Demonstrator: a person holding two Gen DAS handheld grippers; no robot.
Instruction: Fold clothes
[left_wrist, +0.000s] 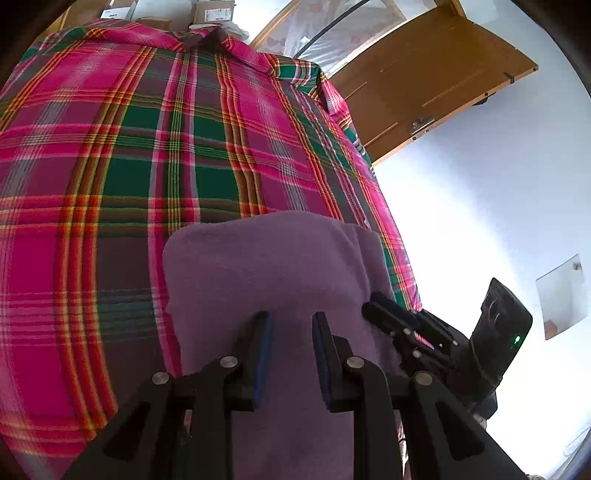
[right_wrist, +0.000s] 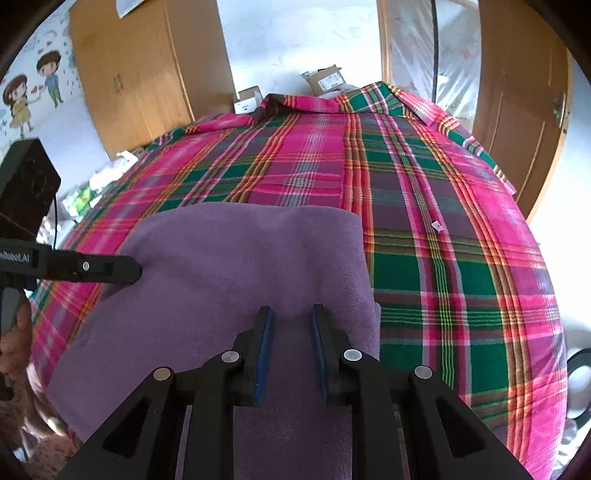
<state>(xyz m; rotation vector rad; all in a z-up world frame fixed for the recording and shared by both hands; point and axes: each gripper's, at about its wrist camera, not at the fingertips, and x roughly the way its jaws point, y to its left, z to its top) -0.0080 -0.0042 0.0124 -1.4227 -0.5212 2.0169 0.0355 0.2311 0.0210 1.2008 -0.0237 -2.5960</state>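
A folded purple cloth (left_wrist: 266, 266) is lying on a surface that is being covered by a pink, green and orange plaid sheet (left_wrist: 110, 166), and both tools are being held over its near part. In the left wrist view, the left gripper (left_wrist: 291, 325) is being kept with its jaws parted by a moderate gap, the blue-padded fingers (left_wrist: 264, 332) standing over the purple fabric with only bare cloth showing between them; nothing is being pinched, though whether the tips are touching the cloth cannot be told. In the same view the right gripper (left_wrist: 376, 302) is being seen at the cloth's right edge, its tip lying against or just above the fabric. In the right wrist view, the right gripper (right_wrist: 291, 321) is likewise being held part-open over the purple cloth (right_wrist: 240, 258), with fabric visible in the gap and nothing being clamped. There the left gripper (right_wrist: 133, 269) is being seen side-on at the cloth's left edge, its tip resting at the fabric; from this angle its opening cannot be judged. A person's hand (right_wrist: 16, 339) is being glimpsed at the left border, wrapped around that tool's handle. The plaid sheet (right_wrist: 443, 240) is being seen stretching well beyond the cloth on every side, and a wooden door (left_wrist: 424, 74) and cardboard boxes (right_wrist: 325, 79) are being shown behind it.
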